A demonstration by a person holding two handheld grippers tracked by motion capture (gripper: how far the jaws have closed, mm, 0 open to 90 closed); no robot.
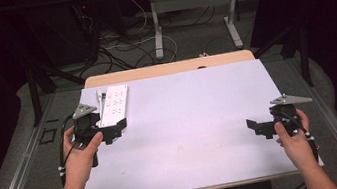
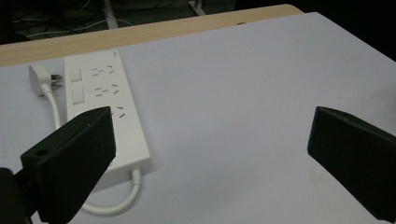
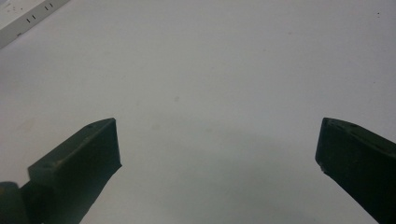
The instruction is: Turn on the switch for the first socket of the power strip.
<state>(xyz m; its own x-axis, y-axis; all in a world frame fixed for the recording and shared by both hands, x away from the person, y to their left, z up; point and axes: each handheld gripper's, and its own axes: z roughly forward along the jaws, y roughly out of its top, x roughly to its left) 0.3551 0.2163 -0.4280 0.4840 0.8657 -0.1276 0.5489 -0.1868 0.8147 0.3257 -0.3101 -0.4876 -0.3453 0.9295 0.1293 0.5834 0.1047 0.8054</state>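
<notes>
Forearms enter from the bottom edge of the high view, each hand wrapped around a black two-jaw gripper above the white table [image 1: 186, 122]. On my left, the left gripper [image 1: 113, 129] sits just at the near end of the white power strip [image 1: 113, 105], with its jaws spread wide and nothing between them. From the left gripper view, I see the power strip [image 2: 109, 121] lying flat on the white surface, its long side running away from the camera, with rocker switches and socket slots facing up. One black jaw partly covers the strip's near corner in that view; I cannot tell whether it touches. A white cord [image 2: 119, 201] curls out of the strip's near end, and a white plug [image 2: 39, 77] lies on the table just beside the strip's far end, prongs pointing toward it.

On my right, the right gripper [image 1: 258, 129] hovers near the table's right edge, well apart from the strip. Its jaws also stand wide apart and empty, as the right gripper view shows over bare white tabletop, with a corner of the power strip [image 3: 28, 18] at the upper left. Beyond the white sheet, a wooden table edge [image 1: 167, 68] shows, with cables on the floor behind.
</notes>
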